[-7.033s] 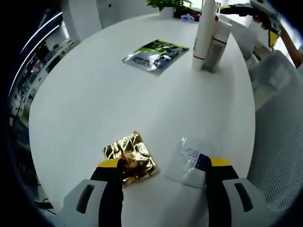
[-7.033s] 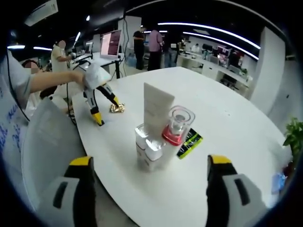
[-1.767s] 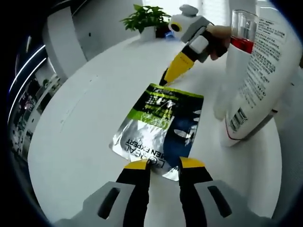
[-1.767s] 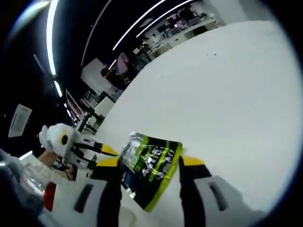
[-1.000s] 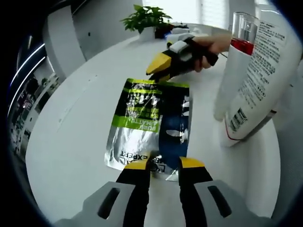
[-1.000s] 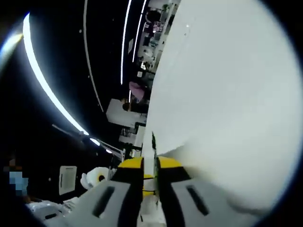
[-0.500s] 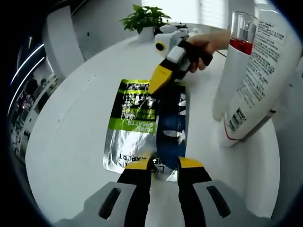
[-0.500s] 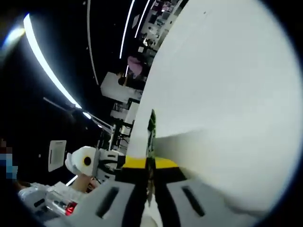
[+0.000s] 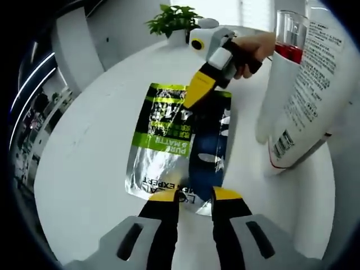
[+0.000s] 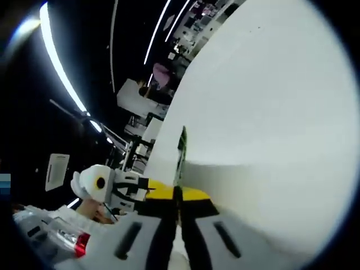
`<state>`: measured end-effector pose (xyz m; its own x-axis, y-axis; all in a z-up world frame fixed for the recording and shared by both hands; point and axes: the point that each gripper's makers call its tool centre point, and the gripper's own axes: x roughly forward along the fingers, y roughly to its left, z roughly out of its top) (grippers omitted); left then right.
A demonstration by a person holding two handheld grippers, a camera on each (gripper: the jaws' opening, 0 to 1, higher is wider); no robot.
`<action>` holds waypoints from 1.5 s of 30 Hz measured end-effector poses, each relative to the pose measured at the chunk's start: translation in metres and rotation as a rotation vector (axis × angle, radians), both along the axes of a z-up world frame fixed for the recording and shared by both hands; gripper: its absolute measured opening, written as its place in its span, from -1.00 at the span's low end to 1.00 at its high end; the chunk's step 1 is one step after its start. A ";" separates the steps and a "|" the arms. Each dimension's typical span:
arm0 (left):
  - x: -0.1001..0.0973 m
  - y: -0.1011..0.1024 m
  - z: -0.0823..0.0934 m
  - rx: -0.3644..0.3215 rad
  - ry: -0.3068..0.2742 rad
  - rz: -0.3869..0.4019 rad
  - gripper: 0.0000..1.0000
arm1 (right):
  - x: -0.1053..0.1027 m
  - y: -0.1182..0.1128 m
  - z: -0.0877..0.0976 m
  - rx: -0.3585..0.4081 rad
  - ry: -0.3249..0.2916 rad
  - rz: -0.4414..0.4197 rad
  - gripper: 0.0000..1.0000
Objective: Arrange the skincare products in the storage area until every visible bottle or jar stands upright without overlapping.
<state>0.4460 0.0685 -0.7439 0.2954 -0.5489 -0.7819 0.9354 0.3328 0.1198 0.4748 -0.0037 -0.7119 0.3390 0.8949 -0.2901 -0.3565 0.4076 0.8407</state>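
Observation:
A silver, green and blue sachet stretches between both grippers above the white table. My left gripper has its jaws drawn narrow on the sachet's near edge. My right gripper comes in from the upper right, and its yellow tip pinches the sachet's far part. In the right gripper view the sachet shows edge-on, rising from my shut right gripper. Right of the sachet a white tube stands upright, with a bottle with a red collar close against it.
A potted plant stands at the table's far edge. The left gripper, held by a hand, lies beyond the sachet in the right gripper view. Office desks and ceiling lights fill the dark background. Bare table lies around the sachet.
Since 1.8 s ago the right gripper has shut on the sachet's far edge and swung it straight in line with my left gripper. In the last half second it moved only slightly.

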 end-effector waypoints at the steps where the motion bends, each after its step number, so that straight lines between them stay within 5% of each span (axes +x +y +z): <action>1: 0.001 0.001 0.000 0.006 -0.008 0.006 -0.55 | -0.001 0.000 0.001 -0.002 -0.005 -0.001 -0.98; 9: 0.012 0.019 0.005 0.010 -0.005 0.091 -0.34 | -0.006 0.000 0.017 -0.023 -0.103 0.020 -0.98; 15: 0.028 0.032 0.022 -0.145 0.044 0.243 -0.30 | -0.004 -0.002 0.035 0.000 -0.198 0.033 -0.99; 20: 0.026 0.032 0.038 -0.212 0.040 0.236 -0.25 | -0.008 0.003 0.046 0.026 -0.291 0.095 -0.99; 26: 0.019 0.025 0.043 -0.369 0.162 0.283 -0.11 | -0.018 0.011 0.070 0.121 -0.429 0.159 -0.99; 36: 0.003 0.002 0.069 -0.583 0.267 0.218 -0.48 | -0.028 0.016 0.091 0.176 -0.558 0.245 -0.99; 45: -0.011 -0.001 0.081 -0.588 0.259 0.142 -0.77 | -0.032 0.014 0.099 0.172 -0.617 0.260 -0.98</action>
